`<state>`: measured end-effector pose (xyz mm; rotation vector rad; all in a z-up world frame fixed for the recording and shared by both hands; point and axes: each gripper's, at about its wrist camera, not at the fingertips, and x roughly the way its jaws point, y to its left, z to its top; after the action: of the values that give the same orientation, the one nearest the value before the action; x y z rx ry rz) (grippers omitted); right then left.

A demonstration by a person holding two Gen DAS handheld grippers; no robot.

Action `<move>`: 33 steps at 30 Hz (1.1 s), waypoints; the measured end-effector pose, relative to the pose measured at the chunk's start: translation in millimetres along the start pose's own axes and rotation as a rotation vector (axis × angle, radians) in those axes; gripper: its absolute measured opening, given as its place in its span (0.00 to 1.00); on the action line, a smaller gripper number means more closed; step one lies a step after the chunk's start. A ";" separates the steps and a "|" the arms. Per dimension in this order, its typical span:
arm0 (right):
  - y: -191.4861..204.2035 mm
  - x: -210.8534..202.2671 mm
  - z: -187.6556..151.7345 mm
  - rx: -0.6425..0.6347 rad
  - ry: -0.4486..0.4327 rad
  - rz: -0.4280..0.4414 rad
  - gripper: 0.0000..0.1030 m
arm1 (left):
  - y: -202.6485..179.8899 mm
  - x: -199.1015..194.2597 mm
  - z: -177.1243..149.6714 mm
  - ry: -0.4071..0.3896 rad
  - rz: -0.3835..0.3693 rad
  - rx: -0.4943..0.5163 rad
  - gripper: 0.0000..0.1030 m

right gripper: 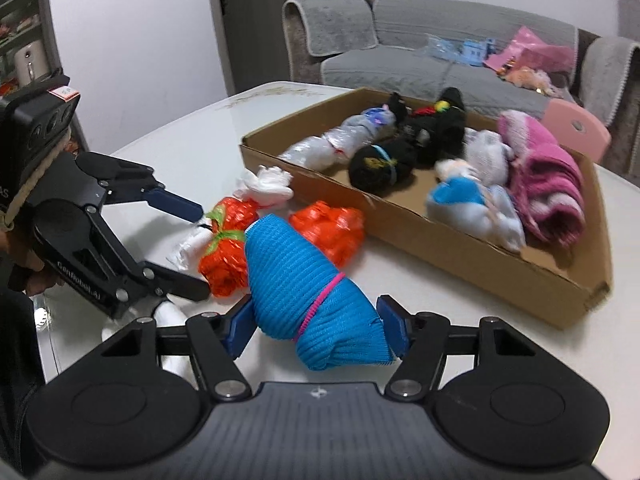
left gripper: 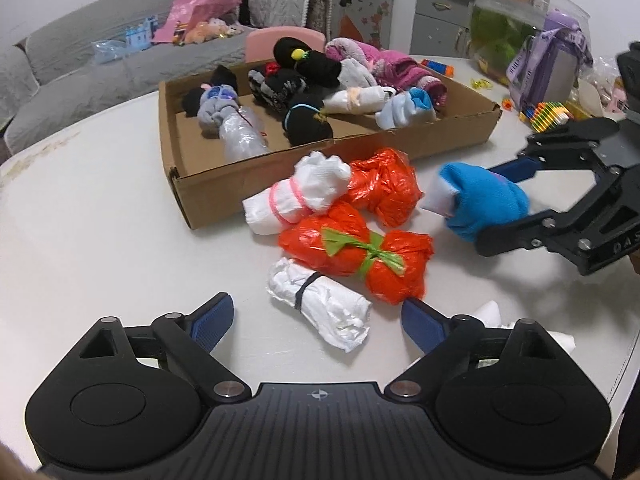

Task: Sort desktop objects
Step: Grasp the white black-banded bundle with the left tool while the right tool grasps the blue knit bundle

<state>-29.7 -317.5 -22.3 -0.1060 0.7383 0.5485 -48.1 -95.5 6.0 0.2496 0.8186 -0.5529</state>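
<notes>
A blue knitted sock bundle (right gripper: 304, 280) with a pink band lies on the white table, and my right gripper (right gripper: 316, 324) is shut on it, a pad against each side. The left wrist view shows the same blue bundle (left gripper: 480, 200) in the right gripper (left gripper: 488, 208). My left gripper (left gripper: 318, 318) stands open around a white plastic roll (left gripper: 320, 304) with a black band, its pads clear of it. Beyond lie an orange bundle with a green tie (left gripper: 352, 252), a second orange bundle (left gripper: 384, 184) and a white bundle with a pink band (left gripper: 296, 196). The cardboard box (left gripper: 224, 196) holds several sock bundles.
A pink towel (right gripper: 544, 176) fills the box's far corner. Toys, coloured blocks (left gripper: 548, 116) and a purple bag (left gripper: 548, 68) crowd the table's far right. A white scrap (left gripper: 488, 312) lies by my left gripper's right finger. The table edge (left gripper: 624, 360) runs close on the right.
</notes>
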 end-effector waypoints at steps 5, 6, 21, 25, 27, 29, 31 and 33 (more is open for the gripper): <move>-0.4 -5.4 -3.3 -0.024 0.005 -0.023 0.60 | 2.2 1.9 1.4 -0.005 0.038 -0.046 0.93; -1.0 -5.7 -3.6 -0.021 0.004 -0.022 0.60 | 2.0 2.1 1.2 -0.006 0.045 -0.050 0.93; -4.2 -2.5 -0.8 0.029 0.016 -0.025 0.57 | -11.7 -9.1 -2.2 -0.051 0.045 -0.112 0.28; -4.5 -7.0 -3.8 0.052 0.010 -0.013 0.56 | -14.2 -17.4 -4.5 -0.058 0.047 -0.118 0.27; -6.0 -11.1 -5.0 0.066 0.001 -0.008 0.56 | -16.0 -25.4 -4.6 -0.063 0.051 -0.113 0.27; -8.3 -16.4 -6.0 0.087 -0.009 0.004 0.56 | -17.5 -34.3 -5.4 -0.073 0.057 -0.105 0.27; -10.5 -23.8 -6.5 0.103 -0.023 0.014 0.56 | -18.5 -43.7 -6.8 -0.082 0.067 -0.097 0.27; -13.8 -31.1 -6.1 0.123 -0.036 0.024 0.56 | -18.0 -52.7 -6.2 -0.097 0.077 -0.097 0.27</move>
<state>-45.3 -344.6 -7.5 0.0269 0.7370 0.5253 -91.1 -88.5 41.2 0.1631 0.7364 -0.4479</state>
